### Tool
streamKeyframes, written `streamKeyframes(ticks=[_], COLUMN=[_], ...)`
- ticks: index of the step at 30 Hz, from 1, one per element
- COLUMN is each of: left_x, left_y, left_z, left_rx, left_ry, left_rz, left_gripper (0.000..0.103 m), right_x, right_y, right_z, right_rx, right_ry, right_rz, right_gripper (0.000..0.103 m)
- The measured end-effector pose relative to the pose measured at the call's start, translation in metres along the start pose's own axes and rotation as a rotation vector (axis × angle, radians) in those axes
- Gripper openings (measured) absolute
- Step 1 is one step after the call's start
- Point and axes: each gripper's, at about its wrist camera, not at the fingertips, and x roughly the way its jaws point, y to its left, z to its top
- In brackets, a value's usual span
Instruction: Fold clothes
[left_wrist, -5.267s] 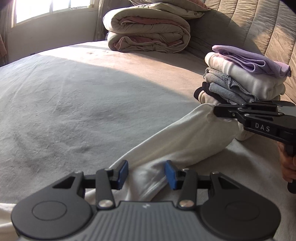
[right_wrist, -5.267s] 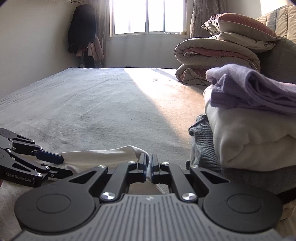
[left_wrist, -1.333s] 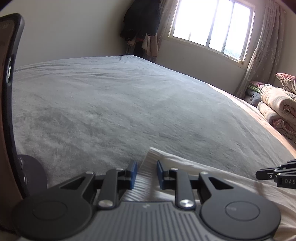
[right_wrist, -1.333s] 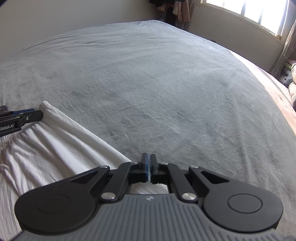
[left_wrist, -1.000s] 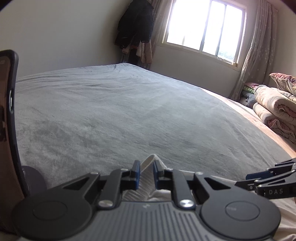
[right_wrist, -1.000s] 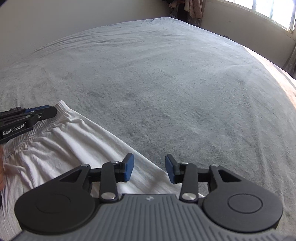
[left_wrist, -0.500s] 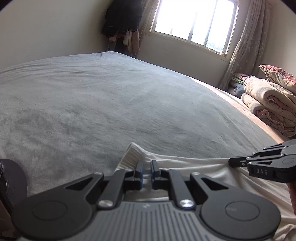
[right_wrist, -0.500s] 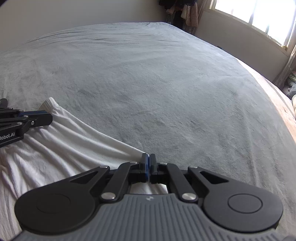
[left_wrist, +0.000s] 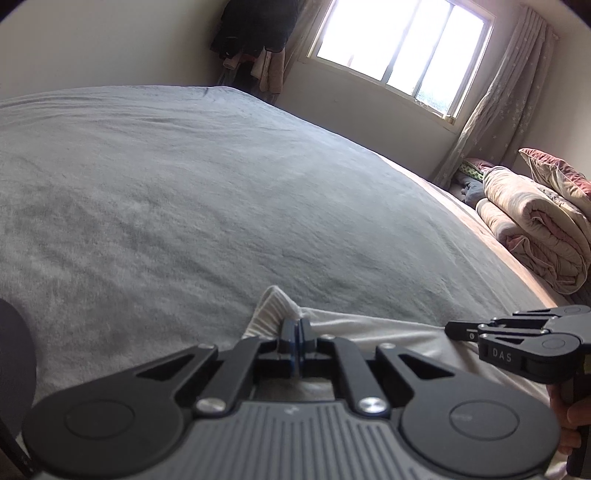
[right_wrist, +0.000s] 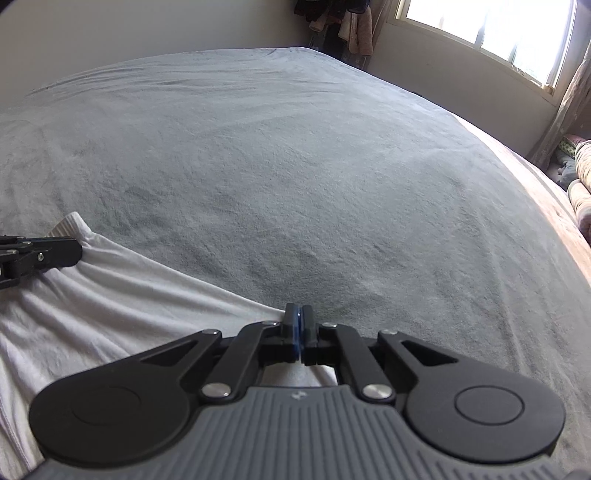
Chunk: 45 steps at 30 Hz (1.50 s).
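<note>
A white garment (left_wrist: 273, 314) lies spread at the near edge of the grey bed. Its ribbed corner sticks up between the blue pads of my left gripper (left_wrist: 295, 332), whose jaws are closing on that corner. In the right wrist view the cloth (right_wrist: 110, 295) stretches from the left gripper (right_wrist: 74, 251) to my right gripper (right_wrist: 298, 326). The right jaws pinch the garment's far edge and are easing open slightly, with the thin cloth still pressed between the pads. The right gripper (left_wrist: 454, 326) also shows at the right of the left wrist view.
The grey bed cover (right_wrist: 295, 166) runs wide ahead of both grippers. Rolled quilts (left_wrist: 535, 240) lie at the far right below a window (left_wrist: 399, 48). Dark clothes (left_wrist: 251, 33) hang in the corner. A hand (left_wrist: 572, 417) holds the right gripper's handle.
The left jaws have closed step by step onto the ribbed corner. The right jaws stood open a second ago and have since shut on the garment's edge.
</note>
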Motion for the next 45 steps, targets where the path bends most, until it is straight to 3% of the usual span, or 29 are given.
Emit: streamKeyframes(ticks=[3,5,8,17,30,36,45], left_x=[-0.002,-0.004,-0.01,-0.017,0.024,0.04,0.07], left_y=[-0.003,-0.007,-0.02,-0.078,-0.177,-0.226,-0.288], left_z=[0.001,0.002,0.0,-0.007,-0.008,-0.016,-0.041], left_rx=[0.004,0.013,0.044,0.184,0.482,0.586,0.676], left_ry=[0.008,0.012,0.022,0.079,0.201,0.287,0.378], left_rz=[-0.014,-0.018,-0.028,-0.121,-0.176,-0.276,-0.338], left_gripper=[0.008,0.017,0.03,0.034,0.05,0.05,0.048], right_x=[-0.005,-0.009,-0.019,-0.065,-0.115,-0.118,-0.109], right_y=[-0.002,-0.005,-0.016,-0.094,-0.212,-0.24,-0.247], right_z=[0.001,0.001,-0.001,-0.04,-0.118,-0.142,-0.151], right_rx=[0.013,0.031,0.06,0.119,0.174,0.14,0.085], right_ry=[0.008,0.013,0.015,0.051,0.15,0.214,0.249], right_rz=[-0.013,-0.022,-0.004,-0.025,-0.092,-0.062,-0.009], right_gripper=[0.014,0.026,0.035,0.035,0.035,0.035,0.036])
